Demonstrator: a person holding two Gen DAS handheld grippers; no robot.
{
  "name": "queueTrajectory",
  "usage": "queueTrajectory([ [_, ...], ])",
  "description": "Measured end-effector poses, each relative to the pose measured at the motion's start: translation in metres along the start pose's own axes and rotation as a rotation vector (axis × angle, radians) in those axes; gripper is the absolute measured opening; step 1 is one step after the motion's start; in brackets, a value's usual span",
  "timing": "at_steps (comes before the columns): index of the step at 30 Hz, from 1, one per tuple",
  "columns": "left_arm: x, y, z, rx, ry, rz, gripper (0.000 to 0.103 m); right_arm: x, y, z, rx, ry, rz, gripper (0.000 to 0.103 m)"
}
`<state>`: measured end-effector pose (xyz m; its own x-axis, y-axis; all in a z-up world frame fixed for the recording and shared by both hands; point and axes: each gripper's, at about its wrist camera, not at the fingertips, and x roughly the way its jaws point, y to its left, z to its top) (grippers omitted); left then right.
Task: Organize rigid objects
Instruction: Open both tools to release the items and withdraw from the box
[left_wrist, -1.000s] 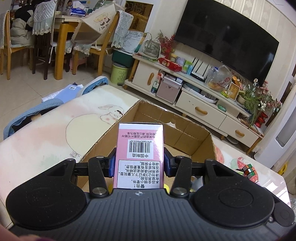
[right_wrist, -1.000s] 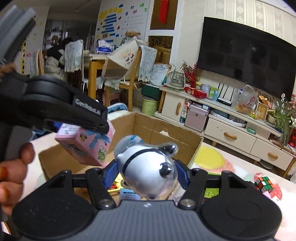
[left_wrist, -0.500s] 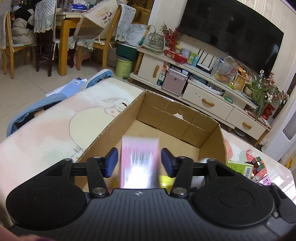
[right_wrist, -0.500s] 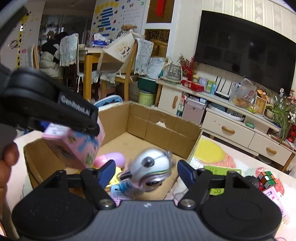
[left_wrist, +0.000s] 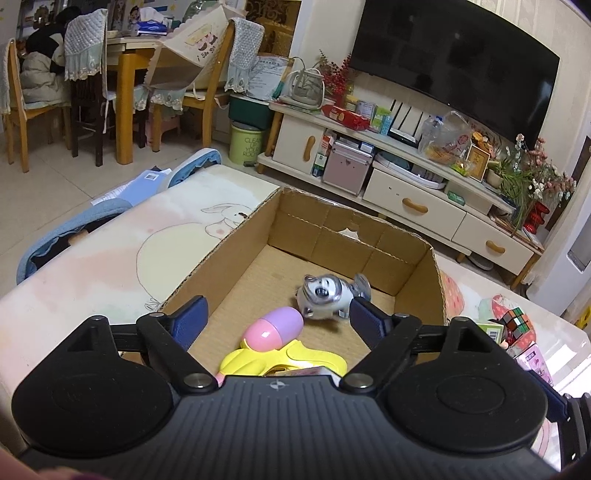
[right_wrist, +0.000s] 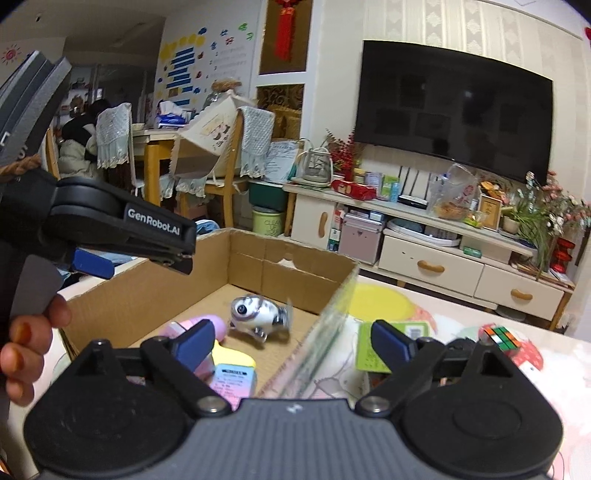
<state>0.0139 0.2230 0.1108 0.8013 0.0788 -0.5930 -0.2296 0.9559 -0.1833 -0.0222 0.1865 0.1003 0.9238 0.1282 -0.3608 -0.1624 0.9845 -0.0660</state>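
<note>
An open cardboard box (left_wrist: 229, 254) sits on the table; it also shows in the right wrist view (right_wrist: 314, 269). Inside lie a silver toy animal (left_wrist: 327, 295) (right_wrist: 258, 314), a pink-and-purple capsule (left_wrist: 273, 328) on a yellow toy (left_wrist: 295, 360), and the pink carton (right_wrist: 232, 382) at the near end. My left gripper (left_wrist: 279, 319) is open and empty above the box's near end. My right gripper (right_wrist: 291, 341) is open and empty over the box's right wall. The left gripper's body (right_wrist: 122, 229) shows at the left of the right wrist view.
On the table right of the box lie a Rubik's cube (left_wrist: 515, 323) (right_wrist: 500, 336), a green carton (right_wrist: 373, 347) and a pink box (left_wrist: 533, 363). A TV cabinet (left_wrist: 406, 195) stands beyond the table. Chairs and a dining table (left_wrist: 125, 74) stand at the far left.
Both grippers opened. The pink carton dropped out of the left gripper and the silver toy out of the right one; both now lie in the box.
</note>
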Motion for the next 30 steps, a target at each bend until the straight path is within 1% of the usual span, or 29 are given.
queueTrajectory([
  [11, 0.002, 0.005, -0.001, 0.048, 0.012, 0.005, 0.103, -0.013, -0.012, -0.015, 0.048, 0.002, -0.028, 0.092],
  [30, 0.0, 0.005, -0.003, 0.116, 0.025, -0.045, 0.103, -0.026, -0.028, -0.029, 0.089, -0.003, -0.068, 0.092],
])
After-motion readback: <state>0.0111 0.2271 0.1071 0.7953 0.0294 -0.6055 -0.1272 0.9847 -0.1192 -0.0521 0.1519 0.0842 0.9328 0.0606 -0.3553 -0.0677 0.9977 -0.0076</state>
